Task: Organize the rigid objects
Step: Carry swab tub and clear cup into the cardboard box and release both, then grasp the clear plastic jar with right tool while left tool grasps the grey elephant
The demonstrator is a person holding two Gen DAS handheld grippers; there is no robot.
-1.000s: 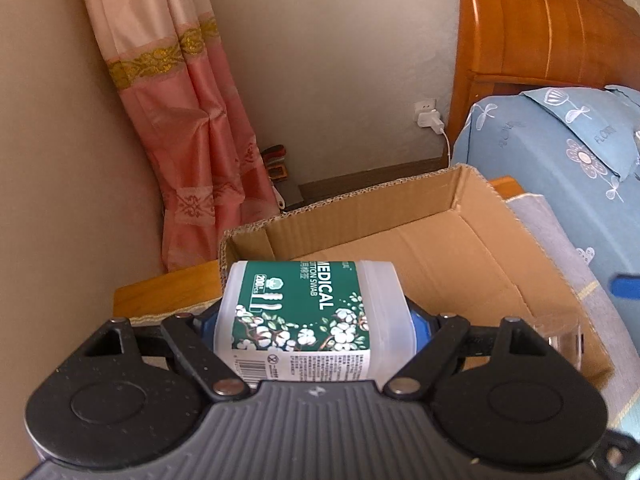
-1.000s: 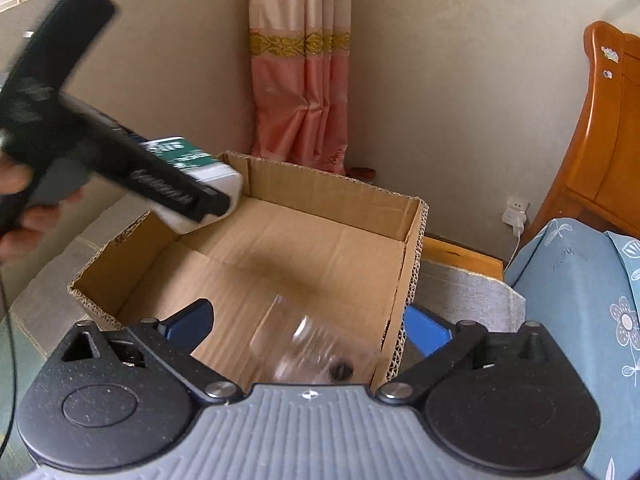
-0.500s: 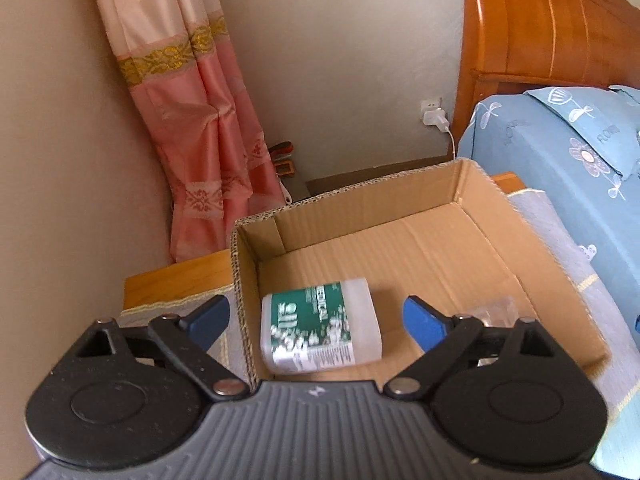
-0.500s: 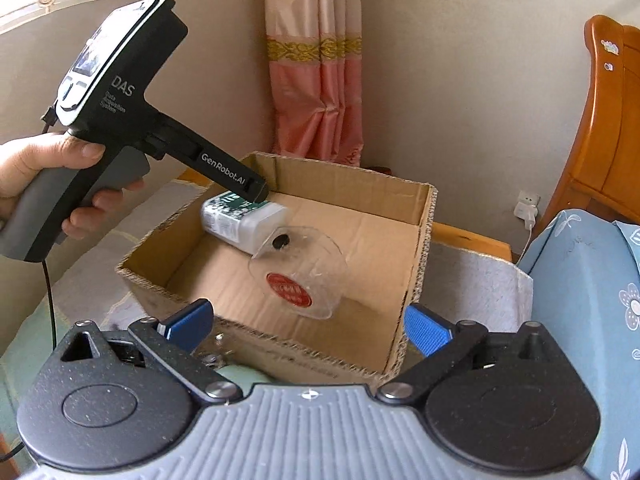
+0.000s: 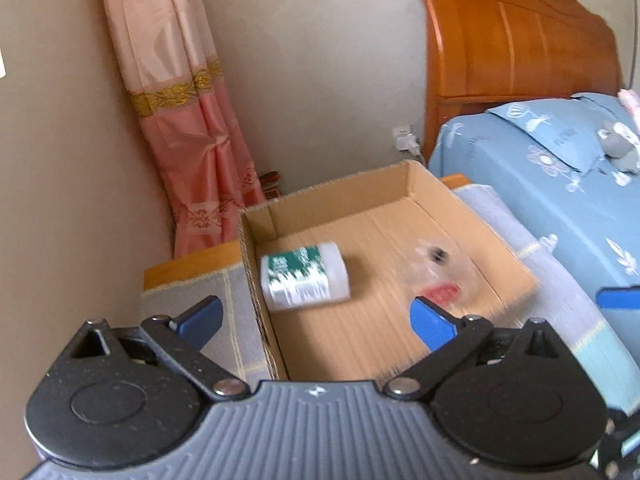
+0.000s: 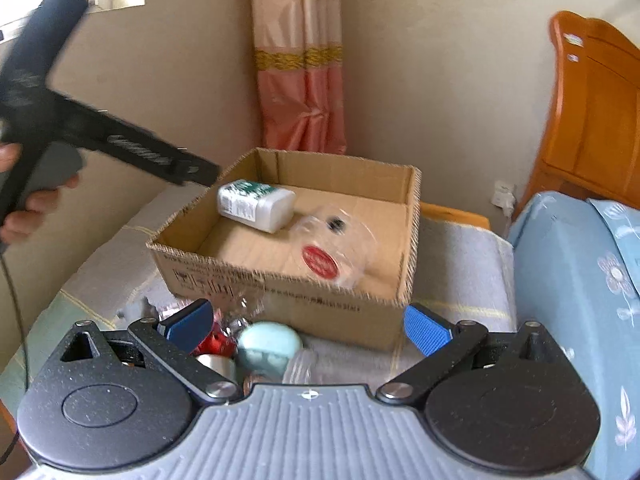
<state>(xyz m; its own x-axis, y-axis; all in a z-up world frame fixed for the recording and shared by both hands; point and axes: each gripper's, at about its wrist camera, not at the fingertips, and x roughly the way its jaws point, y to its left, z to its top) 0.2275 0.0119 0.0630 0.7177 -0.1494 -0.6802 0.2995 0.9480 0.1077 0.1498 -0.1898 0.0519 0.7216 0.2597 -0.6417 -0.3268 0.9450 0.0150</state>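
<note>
A white cotton-swab jar [image 5: 304, 278] with a green label lies on its side inside the cardboard box [image 5: 340, 192], near the box's left wall. A clear plastic cup [image 5: 438, 272] with a red sticker lies in the box to its right. My left gripper [image 5: 316, 318] hangs above the box's near edge, its jaws opening wide with nothing between them. In the right wrist view the jar [image 6: 256, 205] and cup [image 6: 334, 249] rest in the box [image 6: 280, 288]. My right gripper [image 6: 308, 322] stands open and holds nothing, in front of the box.
Small items lie before the box: a pale green round lid [image 6: 269, 346], a red piece [image 6: 214, 342], crinkled clear plastic [image 6: 240, 306]. A hand [image 6: 28, 210] holds the left gripper's handle. A blue-covered bed [image 5: 552, 200], wooden headboard [image 5: 516, 48] and pink curtain [image 5: 188, 120] surround the grey-clothed table [image 6: 460, 248].
My left gripper let go of the swab jar, which now lies in the box, and pulled back and up. The right gripper backed away from the box after leaving the clear cup inside.
</note>
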